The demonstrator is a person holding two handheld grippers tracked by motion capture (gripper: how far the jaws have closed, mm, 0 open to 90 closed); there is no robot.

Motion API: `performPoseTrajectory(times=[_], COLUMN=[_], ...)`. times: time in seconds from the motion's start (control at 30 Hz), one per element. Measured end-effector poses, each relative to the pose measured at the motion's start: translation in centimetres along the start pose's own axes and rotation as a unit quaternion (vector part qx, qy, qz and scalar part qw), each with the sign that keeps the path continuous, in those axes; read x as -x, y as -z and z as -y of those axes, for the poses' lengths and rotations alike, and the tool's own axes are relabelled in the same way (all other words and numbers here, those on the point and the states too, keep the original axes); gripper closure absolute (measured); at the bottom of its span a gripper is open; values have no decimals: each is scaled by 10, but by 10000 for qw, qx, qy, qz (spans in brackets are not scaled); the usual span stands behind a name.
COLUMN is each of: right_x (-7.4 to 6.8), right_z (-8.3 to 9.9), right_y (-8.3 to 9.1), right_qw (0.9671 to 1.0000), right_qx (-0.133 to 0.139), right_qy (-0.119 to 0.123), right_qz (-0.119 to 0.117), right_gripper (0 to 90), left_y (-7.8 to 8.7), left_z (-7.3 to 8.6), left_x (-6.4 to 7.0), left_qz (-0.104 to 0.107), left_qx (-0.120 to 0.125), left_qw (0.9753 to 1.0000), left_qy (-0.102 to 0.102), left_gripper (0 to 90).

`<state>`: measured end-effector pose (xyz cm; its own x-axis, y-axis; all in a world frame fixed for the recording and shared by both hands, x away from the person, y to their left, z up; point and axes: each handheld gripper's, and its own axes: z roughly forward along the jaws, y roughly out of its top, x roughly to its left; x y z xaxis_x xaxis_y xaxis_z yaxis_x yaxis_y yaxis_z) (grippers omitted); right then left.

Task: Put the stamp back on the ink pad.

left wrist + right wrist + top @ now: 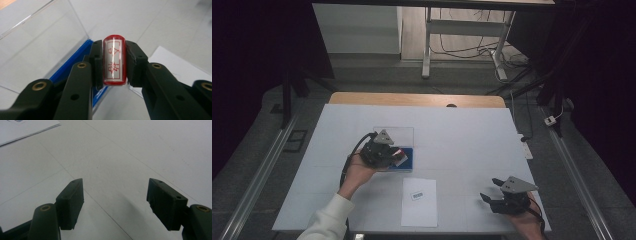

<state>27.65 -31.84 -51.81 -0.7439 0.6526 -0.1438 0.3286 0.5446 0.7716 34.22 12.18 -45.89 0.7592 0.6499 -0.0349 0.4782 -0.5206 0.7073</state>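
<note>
While the left gripper [113,62] presses its two black fingers [96,62] tightly on both sides of a red stamp [114,61], this stamp is lifted just above the blue tray [408,159] of an open case with a clear lid [399,135], near the middle of the white worktop [462,135]. The right gripper [115,200] rests low over the bare worktop at the near right, its fingers wide apart and holding nothing, and a white paper sheet [419,202] lies between both grippers.
</note>
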Motion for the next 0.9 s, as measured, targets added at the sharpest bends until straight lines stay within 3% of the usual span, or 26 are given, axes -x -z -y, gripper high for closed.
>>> performPoseTrajectory(times=[0.13,0.27,0.73,0.77,0.9], right_x=[0,0,-1,-1,-2], right_z=[1,1,1,0,0], right_y=[0,1,-1,-1,-1], right_qw=[10000,10000,10000,10000,10000], right_qx=[1,-5,-30,-33,-31], right_qy=[-7,-3,19,19,25], right_qz=[9,4,-65,-68,-67], right_gripper=[294,294,296,296,296], left_y=[-10,-22,-30,-31,-31], left_z=[2,6,10,10,11], left_x=[-7,-10,-20,-19,-16], left_qz=[-245,-584,-629,-624,-711], left_qx=[-206,-568,-649,-665,-662], left_qw=[9995,9966,9959,9958,9953], left_qy=[18,-104,11,3,-24], left_gripper=[697,697,686,667,452])
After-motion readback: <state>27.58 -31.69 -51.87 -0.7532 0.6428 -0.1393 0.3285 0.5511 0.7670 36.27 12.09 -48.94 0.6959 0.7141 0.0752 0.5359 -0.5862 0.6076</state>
